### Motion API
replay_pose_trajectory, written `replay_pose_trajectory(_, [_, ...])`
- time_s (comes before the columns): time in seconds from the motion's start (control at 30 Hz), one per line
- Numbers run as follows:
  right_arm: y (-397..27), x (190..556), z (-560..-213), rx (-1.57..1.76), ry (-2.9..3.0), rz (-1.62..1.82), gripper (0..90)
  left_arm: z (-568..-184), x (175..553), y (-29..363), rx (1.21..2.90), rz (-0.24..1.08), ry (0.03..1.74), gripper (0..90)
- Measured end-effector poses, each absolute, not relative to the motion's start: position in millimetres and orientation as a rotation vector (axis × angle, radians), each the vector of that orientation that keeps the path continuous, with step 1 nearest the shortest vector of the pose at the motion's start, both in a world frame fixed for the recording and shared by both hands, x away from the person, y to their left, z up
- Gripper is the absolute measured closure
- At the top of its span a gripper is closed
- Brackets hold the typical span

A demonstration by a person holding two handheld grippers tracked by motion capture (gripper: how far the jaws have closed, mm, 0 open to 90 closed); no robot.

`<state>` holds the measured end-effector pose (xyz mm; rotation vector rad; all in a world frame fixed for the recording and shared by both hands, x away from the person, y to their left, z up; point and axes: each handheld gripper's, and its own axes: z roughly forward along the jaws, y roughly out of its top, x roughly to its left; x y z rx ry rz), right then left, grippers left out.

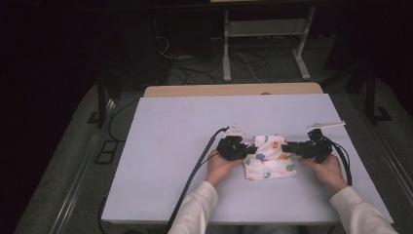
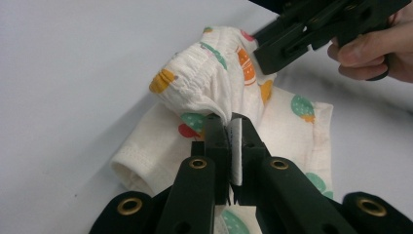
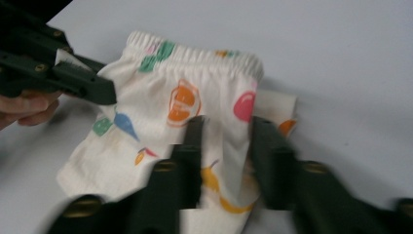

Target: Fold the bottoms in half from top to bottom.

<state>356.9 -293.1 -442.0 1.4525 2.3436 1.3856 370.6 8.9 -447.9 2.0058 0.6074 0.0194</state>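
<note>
A small pair of white shorts printed with coloured shapes lies folded on the white table. My left gripper is shut on the left end of the elastic waistband and holds it lifted off the table. Seen along its own jaws, the left gripper pinches a bunched edge of the shorts. My right gripper comes in from the right. In its own blurred view, the right gripper is open, its jaws standing either side of the shorts, below the waistband.
A wooden strip runs along the table's far edge. Cables trail from both grippers toward the front edge. A thin white strip lies on the table behind the right gripper. Beyond the table are a stand's legs and floor cables.
</note>
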Motion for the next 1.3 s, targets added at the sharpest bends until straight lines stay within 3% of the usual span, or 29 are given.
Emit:
replay_pose_trajectory(0.07, [-294.0,357.4,-439.4,1.459,2.313,1.412,46.5,-449.3,370.2,9.3,2.001,0.021,0.608,86.3])
replay_pose_trajectory(0.27, [-296.2,366.3,-428.0,1.512,2.205,1.476,36.6,-450.0,369.8,9.4,2.002,0.024,0.597,86.2])
replay_pose_trajectory(0.7, [-280.2,400.6,-399.1,1.468,2.245,1.453,36.7,-453.4,367.8,8.6,2.011,0.028,0.579,86.2])
replay_pose_trajectory(0.87, [-267.0,418.4,-393.7,1.418,2.365,1.403,61.3,-454.8,366.9,7.7,2.021,0.025,0.571,86.2])
replay_pose_trajectory(0.9, [-267.0,418.4,-393.7,1.418,2.365,1.403,61.3,-454.8,366.9,7.7,2.021,0.025,0.571,86.2])
replay_pose_trajectory(0.93, [-260.5,424.8,-394.8,1.403,2.428,1.376,73.6,-455.0,366.7,7.5,2.02,0.024,0.57,86.2])
replay_pose_trajectory(1.0, [-257.9,426.8,-395.4,1.395,2.45,1.363,77.4,-455.1,366.6,7.4,2.021,0.025,0.57,86.2])
replay_pose_trajectory(1.07, [-246.5,434.4,-398.9,1.359,2.538,1.282,88.4,-455.2,366.5,7.5,2.022,0.026,0.569,86.2])
replay_pose_trajectory(1.3, [-232.1,450.0,-412.3,1.408,2.647,1.165,88.7,-456.0,366.4,6.9,2.028,0.024,0.566,86.2])
